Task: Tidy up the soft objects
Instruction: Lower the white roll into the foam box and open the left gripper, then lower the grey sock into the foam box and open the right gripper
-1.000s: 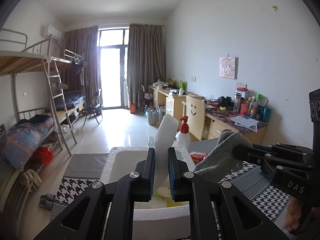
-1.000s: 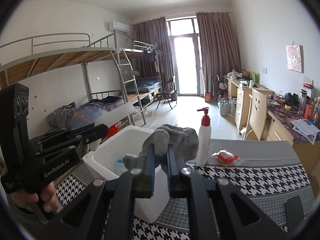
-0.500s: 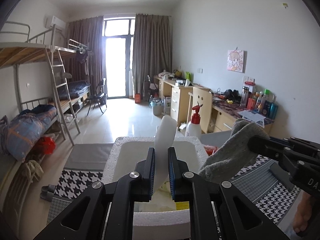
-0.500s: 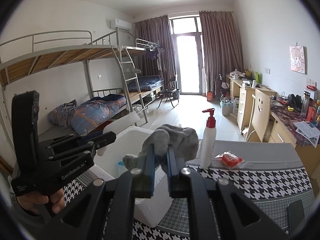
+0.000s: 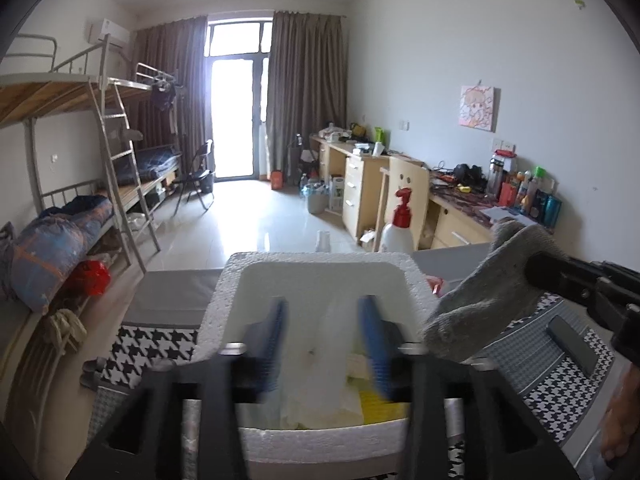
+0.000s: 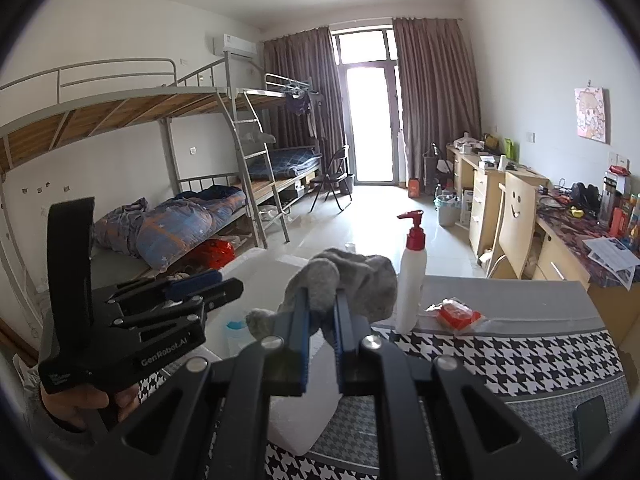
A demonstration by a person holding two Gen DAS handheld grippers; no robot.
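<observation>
My left gripper (image 5: 322,320) hangs over the white foam box (image 5: 320,258), and its jaws are opening. A white soft sheet (image 5: 336,344), blurred, drops between the parted blue pads (image 5: 370,320) into the box, free of both. Cream and yellow soft items (image 5: 352,404) lie on the box floor. My right gripper (image 6: 322,312) is shut on a grey knitted cloth (image 6: 352,276) and holds it just right of the box (image 6: 256,268). The same cloth (image 5: 492,280) shows at the right of the left wrist view. The left gripper (image 6: 224,284) appears at the left of the right wrist view.
A white pump bottle (image 6: 412,288) with a red top and a red packet (image 6: 456,312) stand behind the box on the houndstooth cloth (image 6: 520,360). A dark phone (image 5: 572,340) lies at the right. Bunk beds stand left, desks right.
The left jaws have parted and let go of the white sheet, which has slipped down into the box. The left gripper dipped toward the box. The right gripper keeps its grip, still.
</observation>
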